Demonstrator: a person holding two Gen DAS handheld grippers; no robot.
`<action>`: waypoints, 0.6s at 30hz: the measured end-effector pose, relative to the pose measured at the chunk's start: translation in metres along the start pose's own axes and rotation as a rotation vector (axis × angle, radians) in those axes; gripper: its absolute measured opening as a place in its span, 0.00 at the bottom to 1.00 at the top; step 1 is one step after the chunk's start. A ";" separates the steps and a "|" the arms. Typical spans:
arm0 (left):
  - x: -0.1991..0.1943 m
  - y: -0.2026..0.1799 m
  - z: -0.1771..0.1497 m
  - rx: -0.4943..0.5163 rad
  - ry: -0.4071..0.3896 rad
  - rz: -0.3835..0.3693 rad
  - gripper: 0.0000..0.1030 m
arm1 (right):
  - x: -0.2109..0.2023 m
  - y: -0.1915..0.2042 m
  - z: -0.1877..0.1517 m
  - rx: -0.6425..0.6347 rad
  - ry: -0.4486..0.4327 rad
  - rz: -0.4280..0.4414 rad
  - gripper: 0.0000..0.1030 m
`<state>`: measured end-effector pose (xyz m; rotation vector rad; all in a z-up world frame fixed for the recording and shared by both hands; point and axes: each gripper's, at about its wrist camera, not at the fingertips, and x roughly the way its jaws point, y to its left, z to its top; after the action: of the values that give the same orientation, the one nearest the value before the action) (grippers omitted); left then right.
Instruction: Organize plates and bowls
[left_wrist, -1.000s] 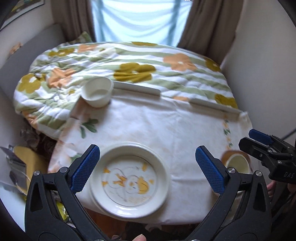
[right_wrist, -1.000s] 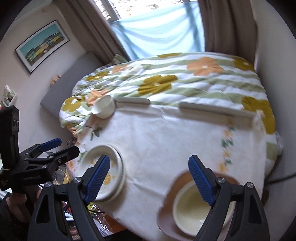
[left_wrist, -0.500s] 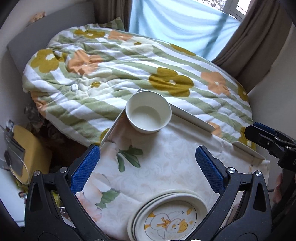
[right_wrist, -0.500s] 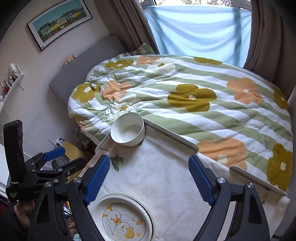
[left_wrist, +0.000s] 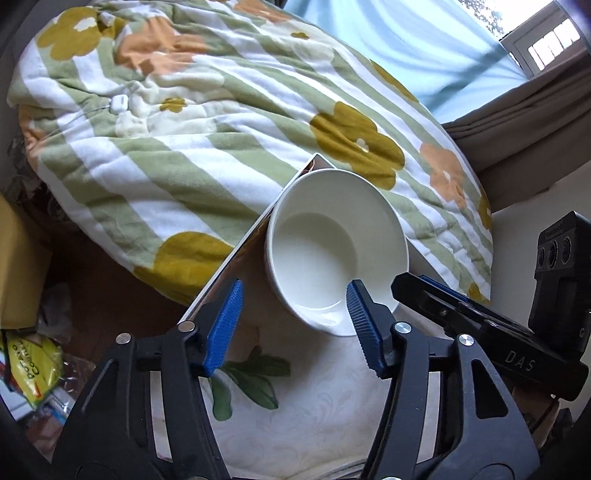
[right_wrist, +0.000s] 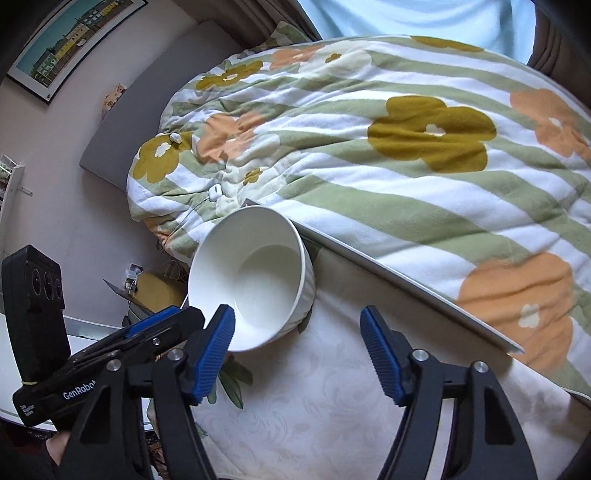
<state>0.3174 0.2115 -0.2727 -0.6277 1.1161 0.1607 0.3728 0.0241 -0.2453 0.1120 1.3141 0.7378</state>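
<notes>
A: Left wrist view: left gripper (left_wrist: 293, 325) about half spread, jaws closing, one blue pad over the near rim of the glossy white round ceramic bowl (left_wrist: 334, 245) at the corner of the white-clothed table (left_wrist: 295, 413). Pinching? Can't tell.

B: Right wrist view: right gripper (right_wrist: 298, 354) also half spread and closing, nothing between; left pad just beside the bowl (right_wrist: 255, 284), floral striped quilt (right_wrist: 406, 147) behind.

You are facing a table (right_wrist: 406, 275) covered by a white embossed tablecloth (right_wrist: 314, 406) with a green leaf print. A white bowl (left_wrist: 332, 251) stands upright on the cloth at the table's far corner, close to both edges. Beyond that edge lies a bed under a green-striped floral quilt (right_wrist: 369, 147), which carries a small white earbud case (right_wrist: 213, 192).
</notes>
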 end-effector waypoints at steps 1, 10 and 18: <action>0.003 0.002 0.002 0.000 0.000 0.000 0.51 | 0.006 -0.001 0.001 0.006 0.004 0.007 0.56; 0.027 0.006 0.006 0.034 0.011 0.037 0.21 | 0.036 -0.006 0.002 0.036 0.019 0.033 0.27; 0.021 -0.001 0.004 0.069 -0.020 0.058 0.20 | 0.033 -0.005 -0.001 0.039 -0.004 0.007 0.20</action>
<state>0.3305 0.2086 -0.2896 -0.5315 1.1167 0.1769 0.3766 0.0378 -0.2756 0.1492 1.3255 0.7184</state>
